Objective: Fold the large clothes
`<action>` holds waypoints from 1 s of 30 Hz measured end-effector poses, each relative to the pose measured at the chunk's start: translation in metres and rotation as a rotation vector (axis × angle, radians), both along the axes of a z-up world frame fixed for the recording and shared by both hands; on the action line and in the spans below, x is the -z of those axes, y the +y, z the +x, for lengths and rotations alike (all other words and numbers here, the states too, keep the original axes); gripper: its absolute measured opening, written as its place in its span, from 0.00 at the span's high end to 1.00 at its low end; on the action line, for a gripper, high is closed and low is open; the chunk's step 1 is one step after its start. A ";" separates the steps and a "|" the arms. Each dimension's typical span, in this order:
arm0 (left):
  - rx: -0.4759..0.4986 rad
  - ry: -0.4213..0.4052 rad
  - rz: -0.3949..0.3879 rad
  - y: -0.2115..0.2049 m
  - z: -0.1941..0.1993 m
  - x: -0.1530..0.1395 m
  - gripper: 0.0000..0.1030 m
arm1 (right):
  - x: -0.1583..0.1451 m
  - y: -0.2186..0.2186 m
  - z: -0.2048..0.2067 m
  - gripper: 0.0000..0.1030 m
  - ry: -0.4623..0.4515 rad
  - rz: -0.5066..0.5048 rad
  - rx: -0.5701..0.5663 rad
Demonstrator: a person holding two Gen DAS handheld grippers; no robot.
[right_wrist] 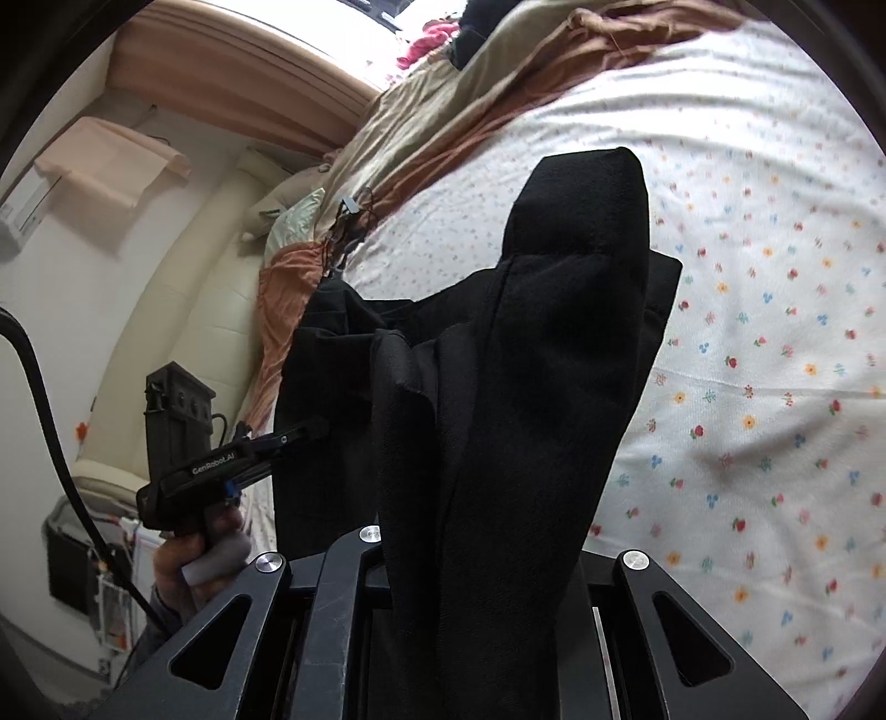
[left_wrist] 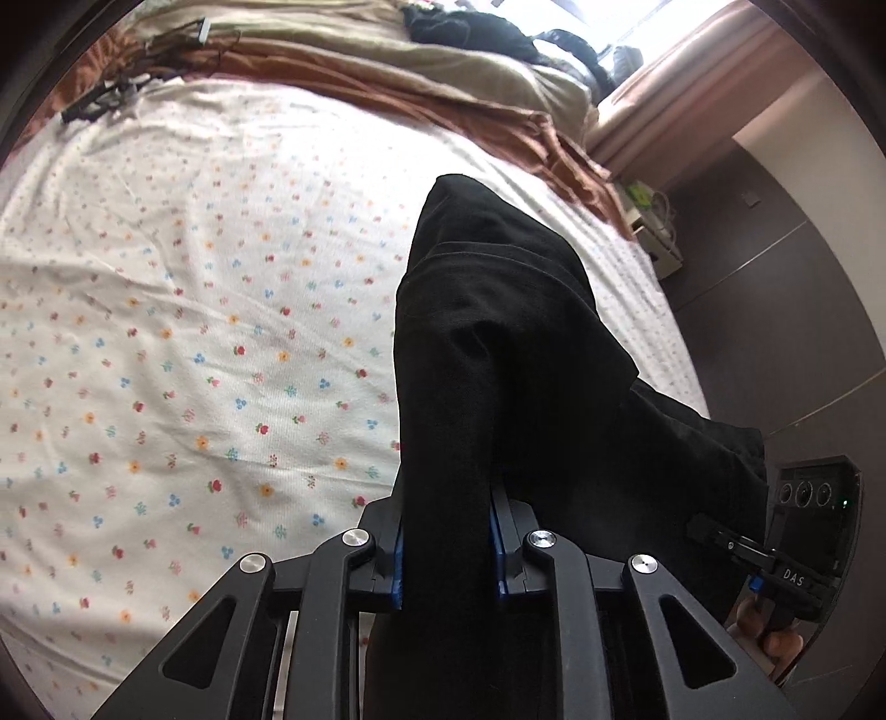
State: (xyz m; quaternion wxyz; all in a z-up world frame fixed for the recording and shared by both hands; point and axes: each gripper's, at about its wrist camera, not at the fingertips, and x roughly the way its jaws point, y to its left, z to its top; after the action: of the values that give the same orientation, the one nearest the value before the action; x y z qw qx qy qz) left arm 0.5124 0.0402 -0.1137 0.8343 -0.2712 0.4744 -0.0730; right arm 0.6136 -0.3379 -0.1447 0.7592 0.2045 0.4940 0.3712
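A large black garment (left_wrist: 498,343) hangs between my two grippers above the bed. My left gripper (left_wrist: 446,559) is shut on a bunched fold of it, the blue pads pressed against the cloth on both sides. In the right wrist view the same black garment (right_wrist: 554,343) drapes over my right gripper (right_wrist: 487,559) and hides its fingertips; the cloth runs down between the finger arms. The left gripper (right_wrist: 310,429) shows at the left of that view, its tip at the garment's edge. The right gripper (left_wrist: 703,529) shows at the right of the left wrist view, its tip against the cloth.
The bed has a white sheet with small flowers (left_wrist: 194,332). A brown and beige blanket (left_wrist: 387,72) is heaped along the far side, with dark clothes (left_wrist: 470,27) on it. A cream headboard (right_wrist: 183,310) and a curtained window (left_wrist: 692,50) border the bed.
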 end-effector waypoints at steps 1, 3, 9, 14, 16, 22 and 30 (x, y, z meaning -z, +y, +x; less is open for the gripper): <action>0.002 -0.017 -0.003 0.001 -0.007 -0.008 0.78 | -0.007 -0.001 -0.006 0.85 -0.015 -0.001 0.007; 0.006 -0.048 -0.009 0.004 -0.022 -0.023 0.79 | -0.024 0.000 -0.022 0.85 -0.051 -0.006 0.018; 0.022 -0.131 -0.023 0.011 -0.070 -0.060 0.80 | -0.065 0.004 -0.072 0.85 -0.150 -0.016 0.051; 0.046 -0.190 -0.050 0.013 -0.105 -0.085 0.81 | -0.094 0.011 -0.115 0.85 -0.217 -0.024 0.084; 0.055 -0.216 -0.050 0.012 -0.121 -0.095 0.81 | -0.104 0.014 -0.131 0.85 -0.251 -0.022 0.087; 0.057 -0.247 -0.052 0.012 -0.146 -0.115 0.82 | -0.128 0.019 -0.159 0.85 -0.321 -0.015 0.075; 0.087 -0.306 -0.030 -0.017 -0.159 -0.148 0.82 | -0.159 -0.002 -0.175 0.86 -0.403 -0.009 0.068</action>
State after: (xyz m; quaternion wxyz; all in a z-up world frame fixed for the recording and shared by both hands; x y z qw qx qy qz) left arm 0.3536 0.0233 0.0339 0.8886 -0.2487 0.3521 -0.1567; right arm 0.4381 -0.3397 0.0145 0.8558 0.1394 0.3264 0.3764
